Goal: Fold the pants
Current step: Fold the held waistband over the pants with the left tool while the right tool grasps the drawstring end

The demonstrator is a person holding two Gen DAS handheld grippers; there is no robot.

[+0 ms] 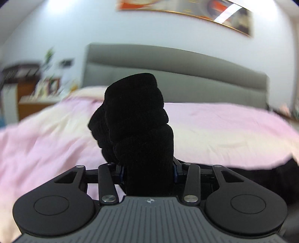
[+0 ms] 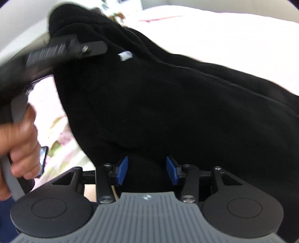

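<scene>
A bed (image 1: 224, 130) covered with a pale pink and cream sheet is seen beneath a grey upholstered headboard (image 1: 168, 63). Behind it a pale wall (image 1: 93, 24) is lit brightly, and a framed picture (image 1: 186, 9) is hung on it. A wooden bedside cabinet (image 1: 31, 104) with a blurred plant (image 1: 48, 56) is placed at the left.

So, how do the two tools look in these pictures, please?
Both look alike. The left tool and the right tool each have a grey ribbed body, two black round discs, black link bars with silver screws and blue pads. A small compass-like mark sits at the front.
</scene>
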